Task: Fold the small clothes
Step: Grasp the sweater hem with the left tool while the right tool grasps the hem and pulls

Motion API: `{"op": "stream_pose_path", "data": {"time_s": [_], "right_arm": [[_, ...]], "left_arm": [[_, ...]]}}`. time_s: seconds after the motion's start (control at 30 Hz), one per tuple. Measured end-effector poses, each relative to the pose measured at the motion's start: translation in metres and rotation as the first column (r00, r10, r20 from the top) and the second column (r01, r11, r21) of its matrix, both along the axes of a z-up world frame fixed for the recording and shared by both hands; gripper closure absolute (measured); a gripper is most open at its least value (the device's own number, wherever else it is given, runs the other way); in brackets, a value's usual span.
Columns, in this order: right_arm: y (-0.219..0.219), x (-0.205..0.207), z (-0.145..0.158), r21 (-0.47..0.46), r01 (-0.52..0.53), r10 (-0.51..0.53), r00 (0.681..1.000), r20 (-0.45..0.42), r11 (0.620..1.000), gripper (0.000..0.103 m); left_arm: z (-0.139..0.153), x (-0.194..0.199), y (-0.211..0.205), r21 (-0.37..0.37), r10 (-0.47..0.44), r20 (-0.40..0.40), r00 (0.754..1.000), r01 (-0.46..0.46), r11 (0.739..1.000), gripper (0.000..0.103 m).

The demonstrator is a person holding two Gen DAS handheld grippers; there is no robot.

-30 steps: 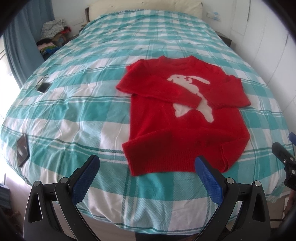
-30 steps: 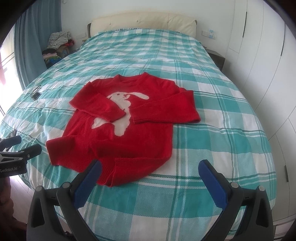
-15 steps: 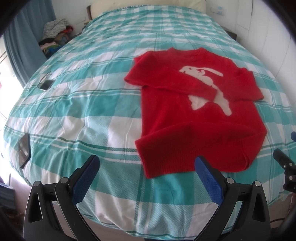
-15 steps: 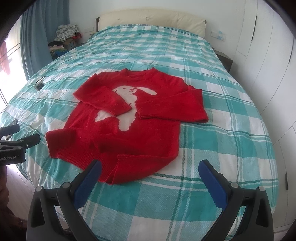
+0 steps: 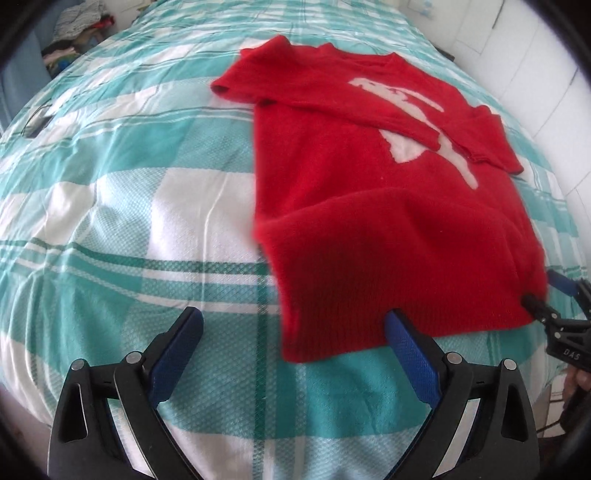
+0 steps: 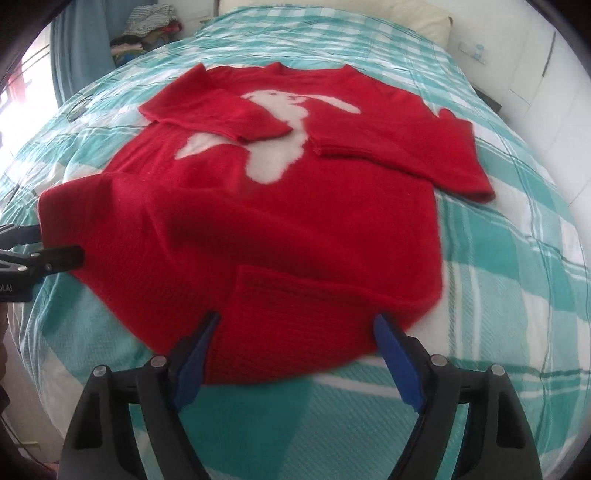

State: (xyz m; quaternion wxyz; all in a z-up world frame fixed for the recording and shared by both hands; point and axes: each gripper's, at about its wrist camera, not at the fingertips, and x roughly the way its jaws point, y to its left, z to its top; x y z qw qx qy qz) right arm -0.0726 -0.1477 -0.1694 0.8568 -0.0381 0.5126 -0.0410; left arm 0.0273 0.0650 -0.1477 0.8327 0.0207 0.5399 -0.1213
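A red sweater [image 5: 369, 206] with a white rabbit [image 6: 280, 147] lies flat on the teal and white plaid bed [image 5: 129, 206], both sleeves folded across its chest. My left gripper [image 5: 293, 325] is open, low over the bed, and the sweater's near left hem corner lies between its blue fingers. My right gripper [image 6: 295, 325] straddles the near right part of the hem; its jaws are closing, and the pads stand apart from the cloth. Each gripper shows at the edge of the other's view: the right gripper [image 5: 543, 291] and the left gripper [image 6: 44, 245].
A dark phone [image 5: 37, 125] lies on the bed at far left. A pile of clothes [image 6: 147, 22] sits beside a blue curtain [image 6: 77, 55] at the back left. White cupboard doors [image 6: 535, 55] stand to the right. The bed's near edge is just below the grippers.
Both grippers have sunk toward the sweater's near hem, which now fills much more of each view. The right gripper's fingers have come closer together.
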Motion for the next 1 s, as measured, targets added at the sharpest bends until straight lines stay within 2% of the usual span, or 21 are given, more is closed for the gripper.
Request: {"op": "stream_pose_path", "data": {"time_s": [0.13, 0.23, 0.3, 0.33, 0.43, 0.47, 0.5, 0.53, 0.57, 0.63, 0.67, 0.77, 0.9, 1.0], "right_arm": [[-0.045, -0.045, 0.012, 0.069, 0.120, -0.116, 0.991, -0.062, 0.990, 0.021], [-0.060, -0.057, 0.026, 0.201, 0.138, -0.134, 0.990, -0.034, 0.970, 0.020], [-0.065, -0.053, 0.029, 0.304, 0.127, -0.131, 0.991, -0.006, 0.944, 0.019], [-0.065, -0.046, 0.026, 0.356, 0.116, -0.123, 0.992, -0.003, 0.927, 0.019], [-0.069, -0.029, -0.001, 0.530, 0.137, -0.118, 0.991, -0.070, 0.837, 0.019], [-0.071, -0.027, -0.009, 0.572, 0.154, -0.121, 0.988, -0.096, 0.806, 0.019], [-0.072, -0.027, -0.013, 0.597, 0.151, -0.119, 0.988, -0.094, 0.788, 0.018], [-0.072, -0.029, -0.013, 0.610, 0.134, -0.112, 0.991, -0.074, 0.781, 0.019], [-0.072, -0.028, -0.012, 0.619, 0.109, -0.095, 0.994, -0.055, 0.778, 0.022], [-0.069, -0.024, -0.010, 0.630, 0.060, -0.047, 0.998, -0.037, 0.775, 0.057], [-0.068, -0.022, -0.010, 0.617, 0.061, -0.034, 0.998, -0.056, 0.785, 0.095], [-0.073, -0.029, -0.001, 0.606, 0.072, -0.018, 0.995, -0.095, 0.792, 0.099], [-0.082, -0.044, 0.021, 0.545, 0.096, -0.015, 0.989, -0.150, 0.833, 0.100], [-0.082, -0.045, 0.024, 0.502, 0.120, -0.023, 0.980, -0.196, 0.856, 0.100]], "left_arm": [[0.003, -0.003, 0.016, -0.044, -0.015, -0.006, 1.000, 0.014, 0.999, 0.005], [0.003, 0.000, 0.008, -0.084, -0.054, -0.010, 0.999, 0.053, 0.995, 0.010], [0.000, 0.003, -0.001, -0.114, -0.077, -0.017, 0.997, 0.074, 0.991, 0.024], [-0.002, 0.005, -0.004, -0.128, -0.087, -0.018, 0.996, 0.084, 0.988, 0.027], [-0.003, 0.006, -0.009, -0.171, -0.116, -0.009, 0.993, 0.113, 0.979, 0.044], [-0.003, 0.008, -0.009, -0.186, -0.121, -0.013, 0.993, 0.117, 0.976, 0.058], [-0.004, 0.009, -0.008, -0.207, -0.125, -0.024, 0.992, 0.117, 0.971, 0.078], [-0.005, 0.011, -0.006, -0.234, -0.127, -0.042, 0.991, 0.114, 0.966, 0.088], [-0.006, 0.013, -0.003, -0.263, -0.129, -0.066, 0.989, 0.107, 0.959, 0.098], [-0.004, 0.013, 0.006, -0.320, -0.136, -0.102, 0.985, 0.097, 0.942, 0.100], [-0.001, 0.011, 0.011, -0.339, -0.146, -0.117, 0.982, 0.099, 0.936, 0.100], [0.013, -0.005, 0.028, -0.350, -0.175, -0.137, 0.975, 0.118, 0.929, 0.101], [0.021, -0.017, 0.038, -0.350, -0.178, -0.188, 0.966, 0.103, 0.931, 0.101], [0.011, -0.019, 0.034, -0.278, -0.170, -0.215, 0.962, 0.107, 0.955, 0.101]]}}
